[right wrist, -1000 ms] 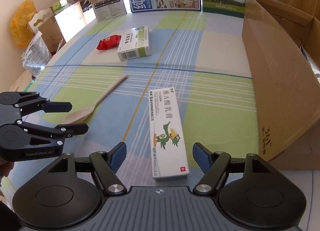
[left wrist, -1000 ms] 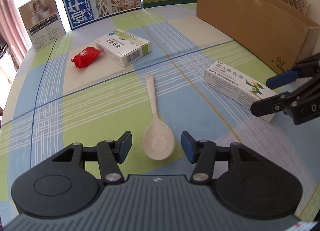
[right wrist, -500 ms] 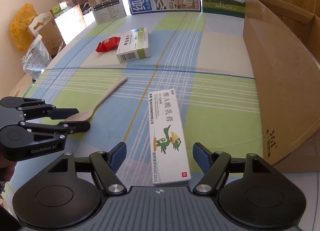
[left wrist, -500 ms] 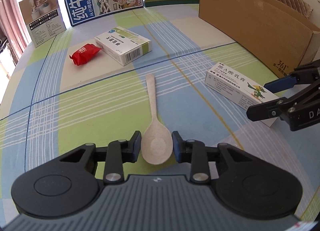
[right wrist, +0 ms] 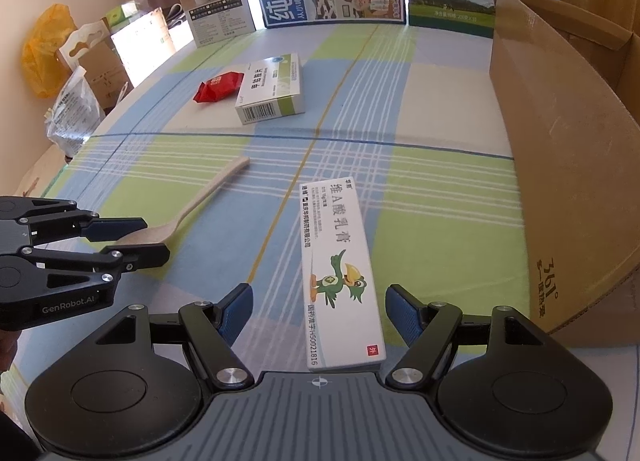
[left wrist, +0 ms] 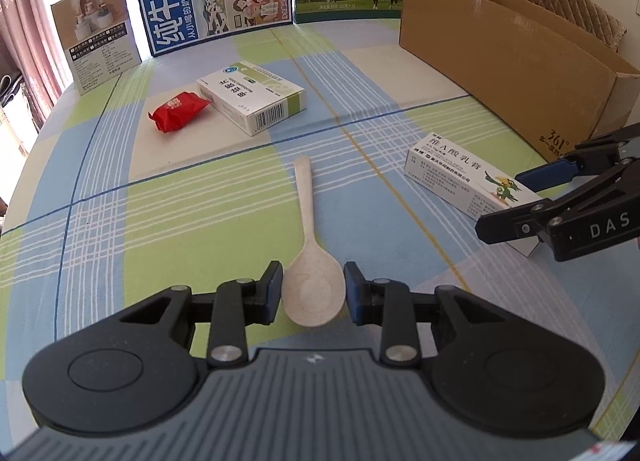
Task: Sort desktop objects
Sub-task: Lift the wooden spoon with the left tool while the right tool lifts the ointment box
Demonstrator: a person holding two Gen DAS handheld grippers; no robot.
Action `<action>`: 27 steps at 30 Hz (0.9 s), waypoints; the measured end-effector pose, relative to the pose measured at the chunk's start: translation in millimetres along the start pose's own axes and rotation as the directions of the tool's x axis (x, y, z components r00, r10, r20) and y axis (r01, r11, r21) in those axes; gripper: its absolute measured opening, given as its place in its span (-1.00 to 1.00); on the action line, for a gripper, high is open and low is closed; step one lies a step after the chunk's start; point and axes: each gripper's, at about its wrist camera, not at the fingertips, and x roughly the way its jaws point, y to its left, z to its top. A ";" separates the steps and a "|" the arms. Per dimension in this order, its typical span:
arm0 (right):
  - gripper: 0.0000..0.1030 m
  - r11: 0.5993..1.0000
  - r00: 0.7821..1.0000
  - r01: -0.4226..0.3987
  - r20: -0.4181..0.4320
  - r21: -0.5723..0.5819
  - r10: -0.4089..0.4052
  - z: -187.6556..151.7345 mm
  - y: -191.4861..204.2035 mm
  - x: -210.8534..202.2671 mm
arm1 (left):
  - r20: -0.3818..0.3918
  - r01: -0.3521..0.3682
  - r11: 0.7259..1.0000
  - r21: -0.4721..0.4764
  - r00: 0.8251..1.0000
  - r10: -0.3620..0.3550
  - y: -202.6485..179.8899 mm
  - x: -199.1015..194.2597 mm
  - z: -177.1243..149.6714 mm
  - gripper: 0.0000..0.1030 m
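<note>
Left wrist view: the left tongs [left wrist: 313, 291] are clamped on the bowl of the beige spoon [left wrist: 310, 261], a pad against each rim. The spoon looks to lie flat on the worktop [left wrist: 100, 229], handle pointing away toward the far posters; no lift is evident.

Right wrist view: the right tongs [right wrist: 319, 315] stand released, jaws spread either side of the near end of the long white ointment carton [right wrist: 338, 261]. Pads are clear of the carton on both sides, so no grip yet.

Progress, judged: early. Every loose item seen is out on the checked cloth:
- spoon, near left, in the left tongs;
- ointment carton, near right, between the open right tongs;
- green-and-white medicine box [right wrist: 272, 89], farther back, flat;
- red snack packet [right wrist: 218, 87], touching or just beside that box on its left side; contact cannot be settled.

Container: one brown cardboard box [right wrist: 568, 165] along the right edge of the worktop, top open, flaps up. Only a strip of its interior shows over the near wall, and no contents can be made out; whether anything is already inside cannot be told. It is likely the destination, though the task line does not say so.

Left to do, judged: lift and place the spoon, grasp the carton, then deal with the medicine box and packet.
</note>
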 end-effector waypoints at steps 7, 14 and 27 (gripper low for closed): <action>0.37 1.000 1.000 0.010 0.004 -0.025 -0.010 1.4 3.0 3.2 | 0.032 -0.007 1.000 -0.023 0.999 0.008 -2.8 -8.8 7.0 -0.47; 0.36 0.999 1.000 0.030 0.008 -0.044 -0.030 5.3 1.8 9.4 | 0.044 0.000 0.999 -0.037 0.999 0.002 -6.8 -9.4 9.0 -0.47; -0.11 0.992 0.998 0.065 -0.007 -0.104 -0.066 4.7 9.3 18.2 | 0.042 -0.001 0.999 -0.048 0.999 0.003 -7.9 -8.5 6.6 -0.47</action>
